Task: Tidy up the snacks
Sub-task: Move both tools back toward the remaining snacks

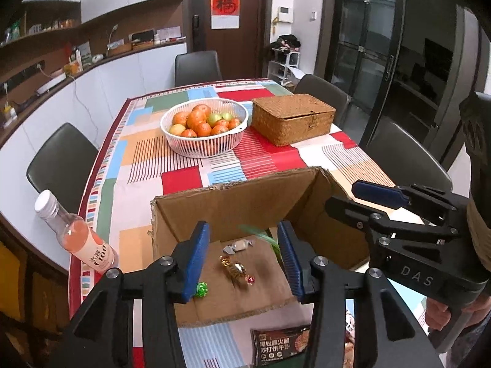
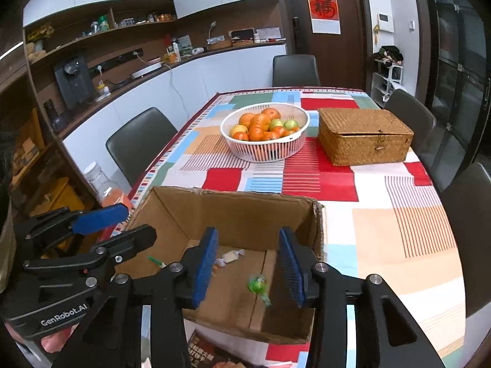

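- Both of your grippers hang over the open cardboard box [image 1: 233,202] at the near end of the desk [image 1: 325,159]. The step in hand looks like dropping sweets into it.
- Your left gripper [image 1: 242,260] has its jaws apart with nothing between the pads. Below it, on the box floor, lie a gold-wrapped sweet [image 1: 237,271], a silver-wrapped one [image 1: 237,245] and a small green one [image 1: 201,289] near the left pad.
- Your right gripper [image 2: 248,271] is likewise parted and empty. A green sweet [image 2: 257,285] shows blurred between its jaws and touches neither pad; it looks to be in mid-fall into the box.
- A green strip [image 1: 260,236] sits against the box's inner wall; I cannot tell what it is.
- What seems left to sort: a dark biscuit packet [image 1: 282,346] lies on the desk just in front of the box, and a bottle of pink drink [image 1: 79,236] stands beside the box at the desk's edge.
- Next, I'd judge, you lift both grippers clear of the box walls and then go for the packet. It is flat, so open wide and come in low at an edge.
- The fruit basket [image 1: 211,147] and the wicker box [image 1: 291,119] stand well apart, further up the desk.
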A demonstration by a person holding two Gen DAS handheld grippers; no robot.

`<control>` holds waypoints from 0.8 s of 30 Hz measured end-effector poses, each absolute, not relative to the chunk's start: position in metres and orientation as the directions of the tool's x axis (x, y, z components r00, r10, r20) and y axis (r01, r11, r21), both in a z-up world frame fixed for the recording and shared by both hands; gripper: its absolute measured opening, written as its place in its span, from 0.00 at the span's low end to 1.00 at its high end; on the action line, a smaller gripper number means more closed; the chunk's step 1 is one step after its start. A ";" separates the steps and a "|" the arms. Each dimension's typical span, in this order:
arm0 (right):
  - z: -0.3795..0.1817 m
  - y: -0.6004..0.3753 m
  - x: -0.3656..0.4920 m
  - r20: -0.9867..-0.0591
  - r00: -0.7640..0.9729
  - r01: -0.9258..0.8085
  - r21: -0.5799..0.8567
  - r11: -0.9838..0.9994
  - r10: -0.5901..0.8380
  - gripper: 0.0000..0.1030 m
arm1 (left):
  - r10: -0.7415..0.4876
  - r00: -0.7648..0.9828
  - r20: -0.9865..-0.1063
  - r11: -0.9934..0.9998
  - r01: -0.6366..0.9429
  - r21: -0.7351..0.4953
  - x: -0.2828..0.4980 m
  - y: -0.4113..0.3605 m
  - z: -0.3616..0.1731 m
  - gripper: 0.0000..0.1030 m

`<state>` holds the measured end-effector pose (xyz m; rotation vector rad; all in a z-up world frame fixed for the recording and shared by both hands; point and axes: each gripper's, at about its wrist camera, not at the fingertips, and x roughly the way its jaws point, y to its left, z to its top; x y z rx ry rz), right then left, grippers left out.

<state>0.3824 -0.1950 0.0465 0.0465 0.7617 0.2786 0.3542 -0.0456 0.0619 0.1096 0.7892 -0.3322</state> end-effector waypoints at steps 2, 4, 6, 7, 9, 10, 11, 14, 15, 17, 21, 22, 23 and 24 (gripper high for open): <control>0.046 -0.196 0.373 -0.674 0.687 -0.238 0.143 0.961 0.271 0.41 | -0.246 0.663 -0.707 0.940 0.341 -0.007 0.345 -0.046 0.062 0.47; 0.045 -0.196 0.362 -0.672 0.686 -0.253 0.136 0.958 0.277 0.41 | -0.241 0.676 -0.696 0.937 0.349 0.015 0.333 -0.046 0.063 0.49; 0.045 -0.194 0.350 -0.673 0.691 -0.256 0.115 0.960 0.265 0.41 | -0.239 0.685 -0.688 0.934 0.357 0.031 0.322 -0.045 0.063 0.49; 0.045 -0.194 0.342 -0.667 0.695 -0.260 0.114 0.959 0.268 0.41 | -0.241 0.688 -0.684 0.932 0.361 0.036 0.316 -0.044 0.063 0.49; 0.044 -0.194 0.331 -0.666 0.695 -0.262 0.119 0.958 0.272 0.44 | -0.239 0.694 -0.680 0.931 0.363 0.044 0.305 -0.042 0.064 0.51; 0.044 -0.194 0.325 -0.664 0.695 -0.261 0.122 0.958 0.274 0.47 | -0.242 0.696 -0.676 0.930 0.365 0.043 0.299 -0.040 0.064 0.51; 0.043 -0.193 0.321 -0.664 0.695 -0.262 0.122 0.957 0.275 0.47 | -0.242 0.698 -0.674 0.930 0.364 0.044 0.294 -0.039 0.064 0.51; 0.041 -0.190 0.306 -0.667 0.690 -0.261 0.131 0.956 0.280 0.48 | -0.239 0.711 -0.661 0.935 0.352 0.041 0.276 -0.032 0.066 0.53; 0.040 -0.189 0.300 -0.666 0.690 -0.258 0.139 0.956 0.282 0.48 | -0.240 0.716 -0.656 0.937 0.348 0.037 0.270 -0.029 0.067 0.54; 0.038 -0.189 0.292 -0.663 0.692 -0.246 0.154 0.957 0.285 0.48 | -0.237 0.721 -0.651 0.939 0.343 0.038 0.259 -0.024 0.067 0.55; 0.034 -0.184 0.273 -0.671 0.689 -0.233 0.155 0.960 0.276 0.48 | -0.212 0.735 -0.644 0.942 0.330 0.067 0.237 -0.016 0.063 0.60; 0.032 -0.185 0.269 -0.672 0.691 -0.224 0.154 0.962 0.268 0.48 | -0.207 0.736 -0.645 0.943 0.326 0.070 0.232 -0.015 0.061 0.61; 0.030 -0.184 0.264 -0.673 0.692 -0.216 0.152 0.965 0.261 0.48 | -0.201 0.733 -0.650 0.944 0.322 0.071 0.226 -0.012 0.057 0.61; 0.028 -0.184 0.259 -0.679 0.692 -0.203 0.142 0.969 0.245 0.48 | -0.197 0.726 -0.658 0.944 0.322 0.072 0.221 -0.010 0.053 0.61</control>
